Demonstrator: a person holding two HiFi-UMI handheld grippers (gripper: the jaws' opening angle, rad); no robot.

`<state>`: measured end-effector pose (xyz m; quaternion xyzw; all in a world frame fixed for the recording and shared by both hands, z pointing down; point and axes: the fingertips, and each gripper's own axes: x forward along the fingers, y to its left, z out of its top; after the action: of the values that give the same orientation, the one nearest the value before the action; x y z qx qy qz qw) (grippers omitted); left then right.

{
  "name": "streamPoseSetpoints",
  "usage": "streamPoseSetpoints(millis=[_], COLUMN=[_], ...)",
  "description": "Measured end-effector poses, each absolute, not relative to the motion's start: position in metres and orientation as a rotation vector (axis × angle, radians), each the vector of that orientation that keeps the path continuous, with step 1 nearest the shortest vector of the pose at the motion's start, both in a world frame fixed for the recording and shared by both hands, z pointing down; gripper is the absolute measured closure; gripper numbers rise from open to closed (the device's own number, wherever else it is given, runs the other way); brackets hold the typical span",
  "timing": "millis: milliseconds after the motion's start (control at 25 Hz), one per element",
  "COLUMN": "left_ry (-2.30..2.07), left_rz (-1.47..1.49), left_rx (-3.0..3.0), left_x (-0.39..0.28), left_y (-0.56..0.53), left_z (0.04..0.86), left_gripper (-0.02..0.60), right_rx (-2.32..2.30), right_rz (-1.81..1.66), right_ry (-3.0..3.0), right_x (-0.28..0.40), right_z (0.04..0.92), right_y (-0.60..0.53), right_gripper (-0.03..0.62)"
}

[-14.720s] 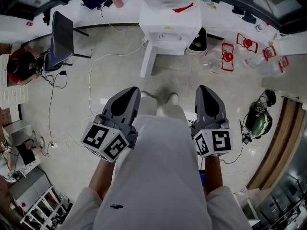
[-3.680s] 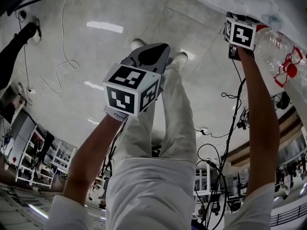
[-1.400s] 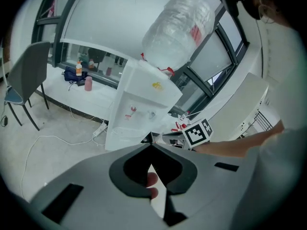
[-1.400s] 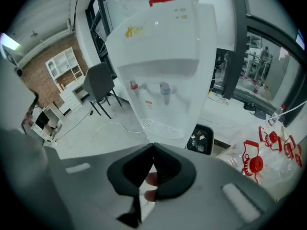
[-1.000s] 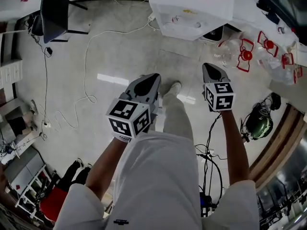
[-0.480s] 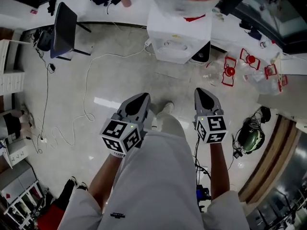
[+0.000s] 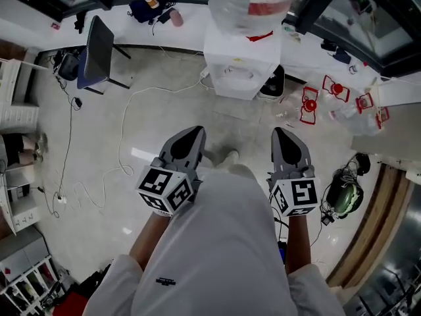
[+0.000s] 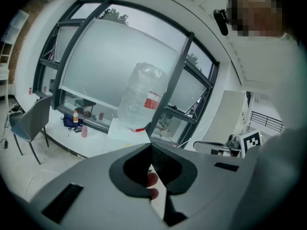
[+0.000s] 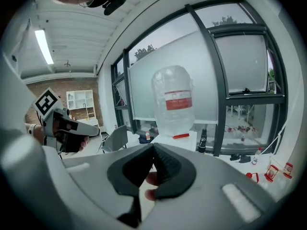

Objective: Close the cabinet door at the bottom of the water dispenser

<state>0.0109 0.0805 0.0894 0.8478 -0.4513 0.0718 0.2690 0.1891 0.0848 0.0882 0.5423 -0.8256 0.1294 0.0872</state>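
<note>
The white water dispenser (image 7: 240, 61) stands across the floor ahead, with a clear bottle (image 7: 253, 5) on top. Seen from above, no door stands out from its base. My left gripper (image 7: 194, 131) and right gripper (image 7: 283, 131) hang side by side in front of the person's body, well short of the dispenser, both pointing toward it. In the left gripper view the left gripper (image 8: 150, 146) is shut and empty, and the bottle (image 8: 141, 97) shows beyond it. In the right gripper view the right gripper (image 9: 153, 146) is also shut on nothing, below the bottle (image 9: 173, 99).
A grey chair (image 7: 99, 45) stands far left by the window ledge. A white cable (image 7: 125, 137) runs over the floor. Red-capped empty bottles (image 7: 309, 101) lie right of the dispenser, and a black bin (image 7: 271, 78) sits beside it. A headset (image 7: 342, 189) lies at the right.
The door that first stood out left of the dispenser no longer shows. The person has straightened from a crouch, and both shut grippers have risen and drawn back from the dispenser.
</note>
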Motion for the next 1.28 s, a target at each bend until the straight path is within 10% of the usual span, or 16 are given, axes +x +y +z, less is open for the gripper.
streamPoseSetpoints(millis=[1280], left_ry=[-1.202], left_rz=[0.131], left_rx=[2.446], left_x=[0.03], left_y=[0.086], left_z=[0.045], left_gripper=[0.574], right_rx=[1.851], right_rz=[0.24], right_ry=[-2.505], right_x=[0.202], right_z=[0.023], right_y=[0.115], right_gripper=[0.585])
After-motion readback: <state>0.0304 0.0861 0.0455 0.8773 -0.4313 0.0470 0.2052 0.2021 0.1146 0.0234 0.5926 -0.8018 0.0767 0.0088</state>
